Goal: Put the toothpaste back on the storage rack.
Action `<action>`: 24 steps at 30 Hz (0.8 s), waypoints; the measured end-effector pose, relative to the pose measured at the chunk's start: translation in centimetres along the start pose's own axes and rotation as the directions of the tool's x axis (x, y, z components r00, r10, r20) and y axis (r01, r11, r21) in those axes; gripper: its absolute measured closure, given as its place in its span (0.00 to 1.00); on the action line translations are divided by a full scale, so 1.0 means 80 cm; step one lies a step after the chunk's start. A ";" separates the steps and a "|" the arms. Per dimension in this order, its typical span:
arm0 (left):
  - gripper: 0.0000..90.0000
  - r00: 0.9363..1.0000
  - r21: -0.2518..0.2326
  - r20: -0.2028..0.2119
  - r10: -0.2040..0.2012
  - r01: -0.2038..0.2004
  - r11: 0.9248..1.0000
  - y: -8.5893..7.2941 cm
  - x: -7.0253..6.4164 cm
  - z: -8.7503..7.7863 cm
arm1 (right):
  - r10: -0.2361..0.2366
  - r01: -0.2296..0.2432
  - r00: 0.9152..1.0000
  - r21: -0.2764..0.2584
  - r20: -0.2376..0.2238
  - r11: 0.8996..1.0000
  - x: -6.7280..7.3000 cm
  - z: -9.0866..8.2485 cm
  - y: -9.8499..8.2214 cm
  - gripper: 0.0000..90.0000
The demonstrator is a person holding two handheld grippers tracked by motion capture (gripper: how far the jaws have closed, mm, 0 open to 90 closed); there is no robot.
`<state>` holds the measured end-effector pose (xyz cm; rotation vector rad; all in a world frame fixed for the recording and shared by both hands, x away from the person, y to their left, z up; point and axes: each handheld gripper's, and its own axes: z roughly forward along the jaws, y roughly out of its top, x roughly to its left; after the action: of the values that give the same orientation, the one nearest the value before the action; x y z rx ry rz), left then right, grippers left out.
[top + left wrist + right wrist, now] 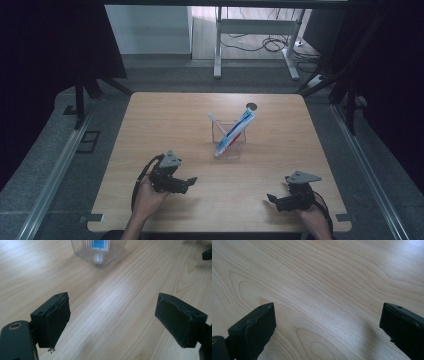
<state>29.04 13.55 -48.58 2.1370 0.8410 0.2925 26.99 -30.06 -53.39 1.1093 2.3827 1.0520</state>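
A clear ribbed plastic cup (230, 143) stands near the middle of the wooden table (165, 120). A blue, white and red toothpaste tube (237, 131) and a toothbrush (219, 127) lean inside it. My left gripper (189, 183) rests low at the front left, open, nothing between its jaws; its own view has the cup's base (98, 251) ahead. My right gripper (272, 199) sits at the front right, open and empty, jaws wide over bare wood (324, 290).
A small dark round hole (251, 106) marks the table's far edge. Beyond the table stand a white desk frame (255, 35) and cables on the floor. Metal rails (55, 170) run along both sides. The right gripper's tip (207, 254) peeks into the left gripper view.
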 end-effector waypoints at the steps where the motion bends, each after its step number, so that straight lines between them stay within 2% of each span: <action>1: 0.14 1.000 -0.004 -0.001 -0.009 0.009 1.000 -0.004 0.000 0.000 | -0.001 0.001 1.000 0.000 0.000 1.000 0.000 0.000 0.000 0.00; 4: 0.15 1.000 -0.007 -0.001 -0.028 0.028 1.000 -0.015 0.002 0.000 | 0.000 0.000 1.000 0.001 0.001 1.000 0.000 0.000 0.000 0.00; 9: 0.15 0.999 0.019 -0.024 -0.031 0.031 0.999 -0.031 0.001 0.003 | -0.003 0.003 1.000 0.004 0.001 1.000 0.001 0.001 0.000 0.00; 14: 0.15 0.999 0.058 -0.039 -0.006 0.008 0.998 -0.042 0.002 0.009 | -0.005 0.005 1.000 0.006 -0.001 1.000 0.001 0.001 0.000 0.00; 20: 0.14 0.998 0.123 -0.054 0.022 -0.015 0.992 -0.054 0.003 0.021 | -0.011 0.011 1.000 0.009 -0.005 1.000 0.002 0.003 0.000 0.00; 24: 0.14 0.999 0.125 -0.051 0.007 0.000 0.992 -0.058 0.002 0.024 | -0.014 0.014 1.000 0.013 -0.011 1.000 0.003 0.004 0.000 0.01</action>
<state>27.92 14.62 -53.37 2.2557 0.9063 0.3051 26.98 -29.69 -53.63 1.0927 2.4055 1.0425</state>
